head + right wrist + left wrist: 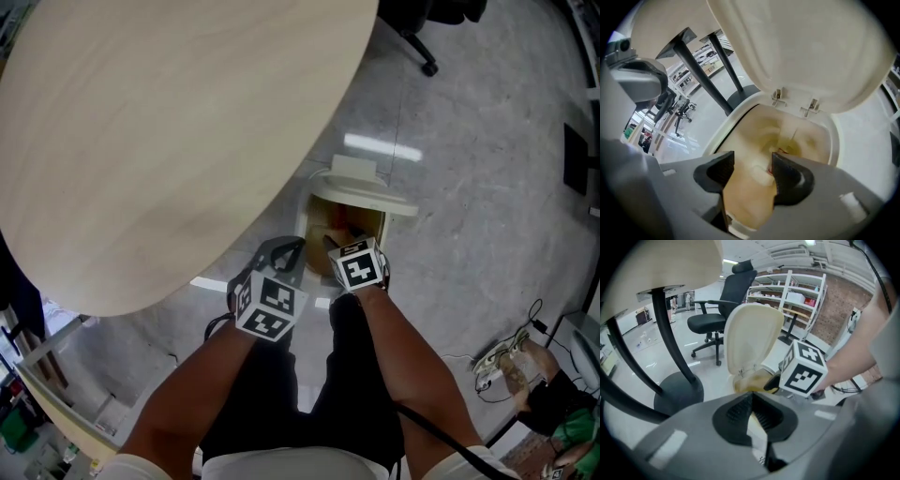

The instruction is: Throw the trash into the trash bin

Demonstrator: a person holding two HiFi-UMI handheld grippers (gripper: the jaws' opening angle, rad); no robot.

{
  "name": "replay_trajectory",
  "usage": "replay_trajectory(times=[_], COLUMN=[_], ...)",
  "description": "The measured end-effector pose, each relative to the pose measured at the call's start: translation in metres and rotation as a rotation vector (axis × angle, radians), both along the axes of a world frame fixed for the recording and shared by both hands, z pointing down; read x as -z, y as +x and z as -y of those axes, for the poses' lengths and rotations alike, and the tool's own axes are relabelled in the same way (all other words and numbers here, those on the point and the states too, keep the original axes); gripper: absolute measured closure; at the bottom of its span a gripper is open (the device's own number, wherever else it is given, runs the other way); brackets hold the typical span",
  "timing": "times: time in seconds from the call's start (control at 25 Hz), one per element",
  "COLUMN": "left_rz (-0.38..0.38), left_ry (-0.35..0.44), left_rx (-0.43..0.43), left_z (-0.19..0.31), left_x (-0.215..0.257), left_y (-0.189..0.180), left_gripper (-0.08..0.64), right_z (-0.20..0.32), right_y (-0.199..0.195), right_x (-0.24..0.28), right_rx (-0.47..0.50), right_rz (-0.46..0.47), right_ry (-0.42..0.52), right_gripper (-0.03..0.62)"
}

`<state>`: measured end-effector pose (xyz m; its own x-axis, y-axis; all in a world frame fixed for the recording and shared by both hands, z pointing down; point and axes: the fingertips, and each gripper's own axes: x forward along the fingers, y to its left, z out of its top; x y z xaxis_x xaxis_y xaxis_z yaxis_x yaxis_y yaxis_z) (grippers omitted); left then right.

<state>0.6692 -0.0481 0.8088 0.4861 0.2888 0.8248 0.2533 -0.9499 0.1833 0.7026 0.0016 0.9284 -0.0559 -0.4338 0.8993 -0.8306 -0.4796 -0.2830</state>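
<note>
A cream trash bin [361,192] stands on the floor beside the table with its lid [752,338] swung up. My right gripper [750,176] hangs just over the bin's mouth [829,136], pointing steeply down. Its jaws stand wide apart, and a tan piece of trash [747,201] with a white label lies loose in the gap. In the head view only its marker cube [361,265] shows, at the bin's near edge. My left gripper [752,411] waits to the left, short of the bin, shut on a white scrap of paper [757,439].
The round wooden table [159,131] overhangs the bin's left side, and its dark pedestal [677,390] stands on the floor close by. A black office chair [719,315] and white shelving [801,296] stand beyond. Cables and a power strip [497,361] lie at the right.
</note>
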Motion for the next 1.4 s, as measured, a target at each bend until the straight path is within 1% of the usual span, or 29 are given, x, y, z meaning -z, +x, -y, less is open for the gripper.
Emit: replay_trajectory(times=[0.08,0.12,0.16,0.24,0.4,0.48,0.56,0.6,0.64,0.8,0.92,1.04,1.12,1.2,1.28,1.4], left_rz=[0.004,0.001,-0.006,-0.024,-0.047,-0.065,-0.088,-0.105,-0.127,-0.218,-0.289,-0.359,-0.416,-0.464,-0.489,-0.526], left_ry=[-0.007,-0.014,-0.023,-0.042,-0.077,-0.095,-0.115,-0.122,-0.129,-0.162,-0.184,-0.208,-0.207,-0.191,-0.192,-0.226], left_rx=[0.009,0.011,0.011,0.001,-0.027,-0.027,-0.021,-0.022,-0.027,-0.042,-0.012,0.025,0.008,-0.027,-0.053,-0.068], left_z=[0.001,0.001,-0.001,-0.008,-0.023,-0.023,-0.021,-0.019,-0.016,-0.005,0.012,0.025,0.027,0.026,0.024,0.022], left_x=[0.009,0.014,0.019,0.033,0.068,0.087,0.11,0.124,0.14,0.209,0.262,0.309,0.335,0.357,0.373,0.401], left_y=[-0.005,-0.006,-0.005,-0.003,-0.01,-0.01,-0.011,-0.012,-0.011,-0.007,-0.006,-0.009,-0.006,-0.004,-0.006,-0.008], left_gripper=[0.552,0.552,0.552,0.552,0.552,0.552,0.552,0.552,0.552,0.552,0.552,0.552,0.552,0.552,0.552,0.552], right_z=[-0.005,-0.008,-0.011,-0.016,-0.018,-0.017,-0.02,-0.021,-0.022,-0.025,-0.024,-0.021,-0.02,-0.017,-0.014,-0.01], right_y=[-0.007,-0.009,-0.008,-0.005,-0.005,-0.002,-0.003,-0.003,-0.003,0.001,0.002,-0.005,-0.005,-0.005,-0.011,-0.02], right_x=[0.012,0.019,0.026,0.046,0.093,0.116,0.14,0.154,0.171,0.257,0.329,0.396,0.437,0.473,0.503,0.533], right_rx=[-0.011,-0.012,-0.014,-0.029,-0.066,-0.08,-0.095,-0.107,-0.124,-0.22,-0.285,-0.336,-0.361,-0.37,-0.376,-0.393], right_rz=[0.016,0.014,0.006,-0.012,-0.03,-0.053,-0.075,-0.083,-0.088,-0.126,-0.162,-0.2,-0.258,-0.327,-0.379,-0.425], right_ry=[0.0,-0.001,-0.001,0.011,0.087,0.119,0.126,0.134,0.154,0.283,0.393,0.495,0.557,0.609,0.65,0.701], right_gripper=[0.348,0.349,0.369,0.374,0.394,0.438,0.521,0.551,0.589,0.589,0.589,0.589,0.589,0.589,0.59,0.591])
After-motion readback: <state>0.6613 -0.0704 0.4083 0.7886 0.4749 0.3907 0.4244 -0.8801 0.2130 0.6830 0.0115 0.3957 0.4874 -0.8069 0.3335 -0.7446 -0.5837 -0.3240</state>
